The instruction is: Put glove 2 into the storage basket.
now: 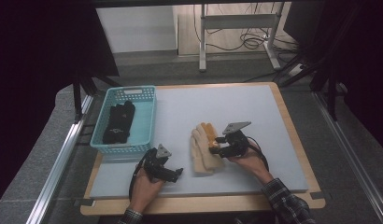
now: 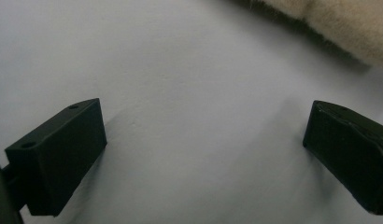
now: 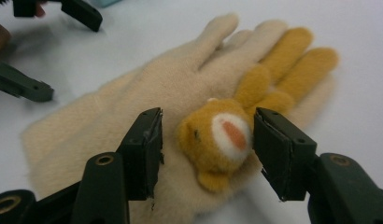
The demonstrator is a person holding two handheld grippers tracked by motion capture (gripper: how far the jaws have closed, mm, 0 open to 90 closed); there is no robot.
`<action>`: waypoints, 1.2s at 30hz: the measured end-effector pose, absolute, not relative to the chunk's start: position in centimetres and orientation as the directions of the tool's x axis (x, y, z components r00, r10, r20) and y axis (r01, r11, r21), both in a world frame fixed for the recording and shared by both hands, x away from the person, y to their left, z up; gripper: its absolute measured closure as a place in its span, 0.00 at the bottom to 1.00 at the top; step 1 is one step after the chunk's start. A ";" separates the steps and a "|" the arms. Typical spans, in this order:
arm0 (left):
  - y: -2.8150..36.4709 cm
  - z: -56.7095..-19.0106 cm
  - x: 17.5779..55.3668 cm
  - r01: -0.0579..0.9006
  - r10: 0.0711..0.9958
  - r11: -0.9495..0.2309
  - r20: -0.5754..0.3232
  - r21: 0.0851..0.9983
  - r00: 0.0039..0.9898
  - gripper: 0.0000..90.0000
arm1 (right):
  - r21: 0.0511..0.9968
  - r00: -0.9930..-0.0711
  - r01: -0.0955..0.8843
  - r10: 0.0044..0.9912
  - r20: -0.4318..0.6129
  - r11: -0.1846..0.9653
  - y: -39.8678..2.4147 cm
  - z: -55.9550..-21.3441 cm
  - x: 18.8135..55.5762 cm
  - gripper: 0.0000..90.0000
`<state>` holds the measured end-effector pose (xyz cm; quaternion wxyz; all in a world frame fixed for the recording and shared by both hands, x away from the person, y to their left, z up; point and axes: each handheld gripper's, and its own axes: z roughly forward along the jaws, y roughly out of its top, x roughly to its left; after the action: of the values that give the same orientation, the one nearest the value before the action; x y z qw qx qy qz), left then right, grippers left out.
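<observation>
On the worktop (image 1: 255, 116), the cream glove (image 1: 202, 151) lies flat; right claw (image 3: 206, 149) is apart astride its bear head (image 3: 217, 140), grasp step, needing closure. Left claw (image 2: 203, 154) is apart, resting nearby

A fuzzy cream fleece glove (image 3: 147, 98) with a plush orange bear face (image 3: 217, 140) lay on a smooth matt grey mat (image 1: 236, 107). The basket (image 1: 147, 116) looked like perforated turquoise plastic.

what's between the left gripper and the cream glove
Nothing: in the high view a bare strip of grey mat separates the left gripper from the cream glove. The left gripper view shows bare mat ahead of its open jaws.
</observation>
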<state>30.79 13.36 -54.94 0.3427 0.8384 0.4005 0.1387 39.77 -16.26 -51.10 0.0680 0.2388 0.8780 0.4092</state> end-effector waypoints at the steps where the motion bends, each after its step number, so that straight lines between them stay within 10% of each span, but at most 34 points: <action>1: 13.4 -54.9 30.8 0.576 0.767 -0.444 -0.042 0.686 0.641 0.00 | 0.746 -0.878 0.367 0.473 0.079 0.556 -16.0 -51.5 40.0 0.52; 6: 13.4 -54.9 30.8 0.576 0.767 -0.444 -0.042 0.686 0.641 0.00 | 0.747 -0.856 0.411 0.504 0.118 0.523 -16.1 -51.7 40.0 0.71; 24: 13.4 -54.9 30.8 0.575 0.767 -0.443 -0.041 0.687 0.640 0.00 | 0.698 -0.805 0.451 0.591 0.049 0.556 -12.0 -47.5 37.3 0.71; 36: 13.3 -54.9 30.8 0.576 0.769 -0.440 -0.043 0.689 0.638 0.00 | 0.740 -0.805 0.431 0.591 0.055 0.517 -14.3 -47.2 37.7 0.50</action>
<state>30.78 13.35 -54.95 0.3447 0.8368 0.4017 0.1397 37.65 -14.27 -47.16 0.1020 0.2952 0.8651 0.3926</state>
